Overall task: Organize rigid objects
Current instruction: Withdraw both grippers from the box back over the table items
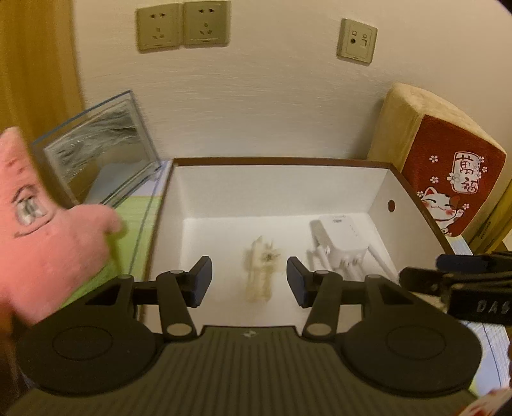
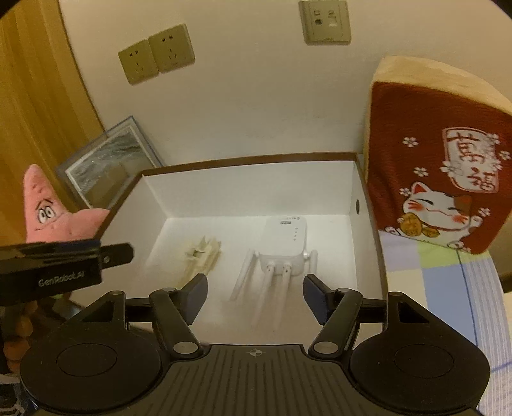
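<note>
Right now both grippers hang over the near edge of the box (image 1: 275, 179), pointing down into it. Left gripper (image 1: 249, 281) has its jaws apart with nothing between the pads; the pale ornament just shows through the gap, down on the box floor. Right gripper (image 2: 255, 299) is also spread, pads clear of everything, router antennas visible in the gap below it. No contact on either side. In each wrist view the other gripper pokes in from the side edge.

Box is white inside with a brown rim and a round hole in its right wall. It sits on a bed with a checked sheet (image 2: 448, 272).

Contents, both flat on the box floor:
- small cream ornament (image 1: 260, 272), blurred, left of centre, nearer the front edge than the back wall
- white router (image 2: 281, 252) to its right, near the right wall, body toward the back, antennas splayed toward the front edge; not touching the ornament

Outside the box:
- pink starfish plush (image 2: 54, 212) just beyond the left wall
- framed picture (image 1: 102, 153) behind the plush, leaning tilted against the wall near the box's far-left corner
- red cat cushion (image 2: 438, 166) standing just beside the right wall
- wall sockets (image 1: 184, 24) above the back edge
</note>
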{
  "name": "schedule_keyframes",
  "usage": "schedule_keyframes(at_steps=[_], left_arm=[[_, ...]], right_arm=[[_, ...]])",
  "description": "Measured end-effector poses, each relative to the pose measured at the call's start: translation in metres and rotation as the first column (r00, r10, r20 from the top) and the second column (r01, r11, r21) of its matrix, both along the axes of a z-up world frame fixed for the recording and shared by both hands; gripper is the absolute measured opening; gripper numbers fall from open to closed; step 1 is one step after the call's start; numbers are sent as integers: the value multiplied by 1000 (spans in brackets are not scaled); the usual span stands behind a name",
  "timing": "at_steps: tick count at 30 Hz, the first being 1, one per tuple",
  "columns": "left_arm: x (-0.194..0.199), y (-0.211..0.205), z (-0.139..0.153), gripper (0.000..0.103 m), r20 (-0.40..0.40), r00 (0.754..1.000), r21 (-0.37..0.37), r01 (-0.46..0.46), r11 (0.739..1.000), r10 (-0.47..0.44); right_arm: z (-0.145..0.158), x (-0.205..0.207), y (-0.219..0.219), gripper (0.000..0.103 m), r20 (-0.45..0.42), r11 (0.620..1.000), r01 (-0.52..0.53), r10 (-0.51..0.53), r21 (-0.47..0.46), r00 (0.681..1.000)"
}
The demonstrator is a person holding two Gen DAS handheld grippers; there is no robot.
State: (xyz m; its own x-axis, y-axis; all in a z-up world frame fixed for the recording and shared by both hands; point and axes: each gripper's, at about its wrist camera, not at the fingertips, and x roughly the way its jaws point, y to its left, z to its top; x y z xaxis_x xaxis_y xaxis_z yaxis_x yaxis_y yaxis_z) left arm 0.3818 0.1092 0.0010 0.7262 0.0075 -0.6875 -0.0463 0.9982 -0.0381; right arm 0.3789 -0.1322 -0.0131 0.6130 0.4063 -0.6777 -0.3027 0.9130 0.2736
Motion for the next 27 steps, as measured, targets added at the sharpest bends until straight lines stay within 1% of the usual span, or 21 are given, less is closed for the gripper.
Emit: schedule_keyframes(at_steps=[5,14,19,27], left_arm=[[-36,2,7,47,-8,1000,-8,-25,1000,25],[-92,-3,11,47,-26,1000,-3,-2,1000,2],[-118,-3,11,47,-36,999,-9,4,1000,-4],[-149,1,13,47,-32,999,-23,13,1000,-14]], right_arm=[[7,-26,-9,65,-1,1000,14,-14,16,1000],[18,-71,-23,66,0,999,28,-28,28,1000],[21,-94,-26,66,1,999,30,-30,22,1000],[26,-126,-25,66,-1,1000,18,-18,5,1000]])
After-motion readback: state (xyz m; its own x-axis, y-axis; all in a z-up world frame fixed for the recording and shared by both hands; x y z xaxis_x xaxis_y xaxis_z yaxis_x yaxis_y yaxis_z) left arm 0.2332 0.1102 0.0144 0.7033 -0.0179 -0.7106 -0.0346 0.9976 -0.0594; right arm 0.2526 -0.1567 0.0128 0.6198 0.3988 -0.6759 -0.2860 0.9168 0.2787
